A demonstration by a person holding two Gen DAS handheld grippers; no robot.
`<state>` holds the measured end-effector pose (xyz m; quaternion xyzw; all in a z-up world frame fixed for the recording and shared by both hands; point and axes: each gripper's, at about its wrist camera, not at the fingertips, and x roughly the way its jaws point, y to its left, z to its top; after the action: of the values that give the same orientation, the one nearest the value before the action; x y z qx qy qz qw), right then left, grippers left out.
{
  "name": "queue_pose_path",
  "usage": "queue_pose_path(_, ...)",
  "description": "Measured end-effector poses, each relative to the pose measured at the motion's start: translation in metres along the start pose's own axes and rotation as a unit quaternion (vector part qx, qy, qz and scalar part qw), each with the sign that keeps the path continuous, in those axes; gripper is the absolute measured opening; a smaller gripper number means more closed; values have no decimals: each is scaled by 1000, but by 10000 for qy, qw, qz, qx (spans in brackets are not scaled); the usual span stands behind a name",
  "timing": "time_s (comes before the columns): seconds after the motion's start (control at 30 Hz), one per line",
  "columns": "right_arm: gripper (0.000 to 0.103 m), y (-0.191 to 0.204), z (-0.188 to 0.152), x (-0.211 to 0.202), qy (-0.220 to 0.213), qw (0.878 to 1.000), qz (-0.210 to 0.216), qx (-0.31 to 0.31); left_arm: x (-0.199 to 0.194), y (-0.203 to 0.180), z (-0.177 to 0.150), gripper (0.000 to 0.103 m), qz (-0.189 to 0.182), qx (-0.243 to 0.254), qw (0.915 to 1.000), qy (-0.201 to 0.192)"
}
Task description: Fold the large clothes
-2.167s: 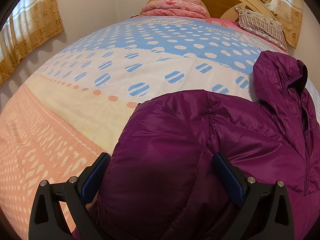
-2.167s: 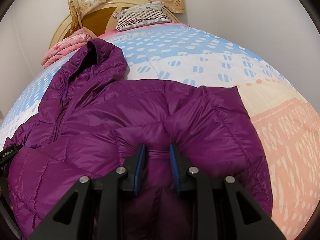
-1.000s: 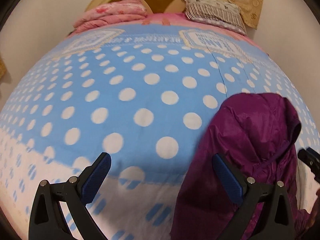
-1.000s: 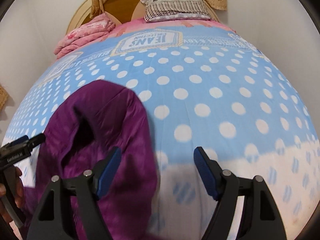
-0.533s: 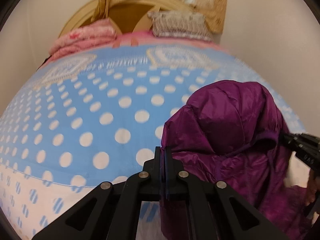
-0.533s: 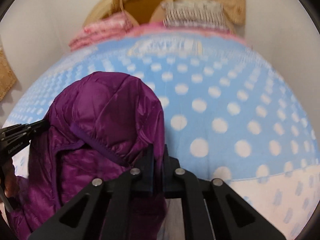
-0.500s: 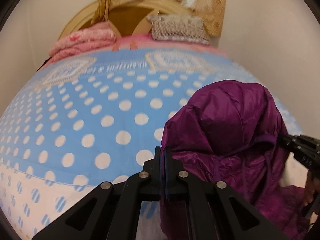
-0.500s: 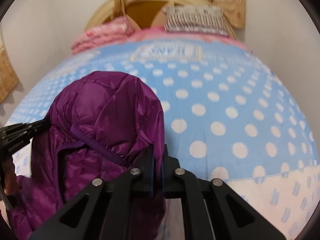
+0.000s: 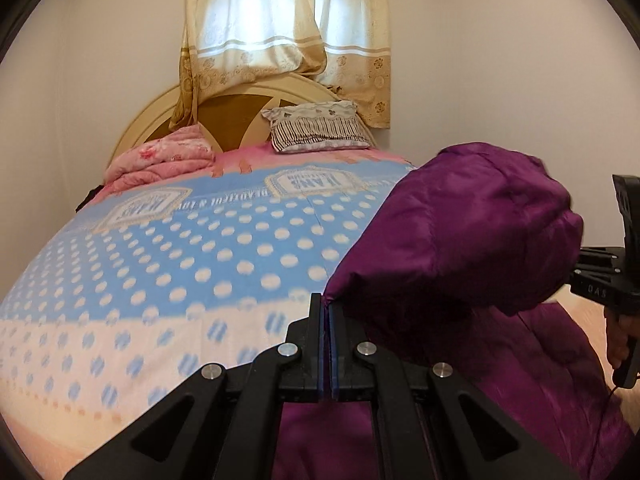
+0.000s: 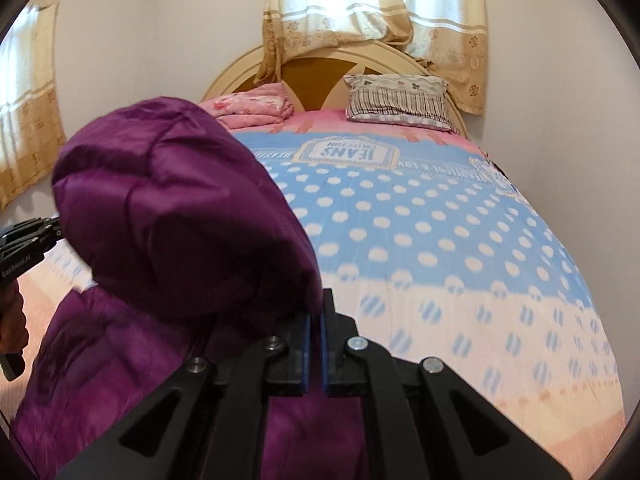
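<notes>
The left gripper [image 9: 329, 312] has its two fingers pressed together on the edge of the purple jacket [image 9: 460, 240], and the right gripper [image 10: 315, 322] is closed in the same way on the opposite edge of the same part. Between them the hood [image 10: 176, 216] of the jacket is lifted up from the bed; it looks round and puffed, with soft quilted seams and a smooth, slightly shiny fabric. Below the hood, the body of the jacket lies spread on the bedspread [image 9: 160, 280], dark purple with wrinkles. In the left wrist view the right gripper appears at the right border as a black device next to the hood. The bedspread under the jacket is peach near the cameras, then white with striped blue dots, then blue with white dots. Further away there is a folded pink blanket [image 9: 160, 160] and a striped pillow [image 9: 318, 130] at the round wooden headboard [image 9: 224, 108]. Behind it, beige curtains [image 9: 288, 40] hang on the wall.
</notes>
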<state>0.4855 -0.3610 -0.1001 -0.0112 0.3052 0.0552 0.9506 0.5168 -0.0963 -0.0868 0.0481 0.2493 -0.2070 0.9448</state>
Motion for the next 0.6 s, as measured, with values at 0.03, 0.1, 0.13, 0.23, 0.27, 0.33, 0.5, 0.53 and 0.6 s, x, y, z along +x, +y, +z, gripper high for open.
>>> queue_pose_path(0.03,4,3,-4,-2,26,10000,35,22,-5,-3,-8,1,14,13,10000,6)
queue_pose_path(0.1,4,7,-16,-12,90,9999,99,62,-17,-8,-24,1,44,8,10000,31)
queue_pose_path(0.13,4,7,-23,-17,123,9998,140,83,-19,-9,-31,1,7,-29,10000,43)
queue_pose_path(0.23,4,13,-43,-24,327,9994,150,-1,-24,-12,-55,1,18,-15,9998,186)
queue_pose_path(0.27,4,13,-50,-24,401,9991,132,-23,-24,-13,-64,1,16,-16,9996,281)
queue_pose_path(0.33,4,12,-63,-21,558,9984,95,4,-18,-15,-78,1,90,62,9988,471)
queue_pose_path(0.5,3,10,-87,-14,880,9961,-80,40,-15,-21,-101,0,173,191,9970,732)
queue_pose_path(0.53,3,9,-89,-14,904,9958,-116,40,-16,-21,-101,1,209,182,9966,782)
queue_pose_path(0.6,3,4,-94,-14,961,9952,-153,49,-16,-16,-98,1,92,74,9946,1036)
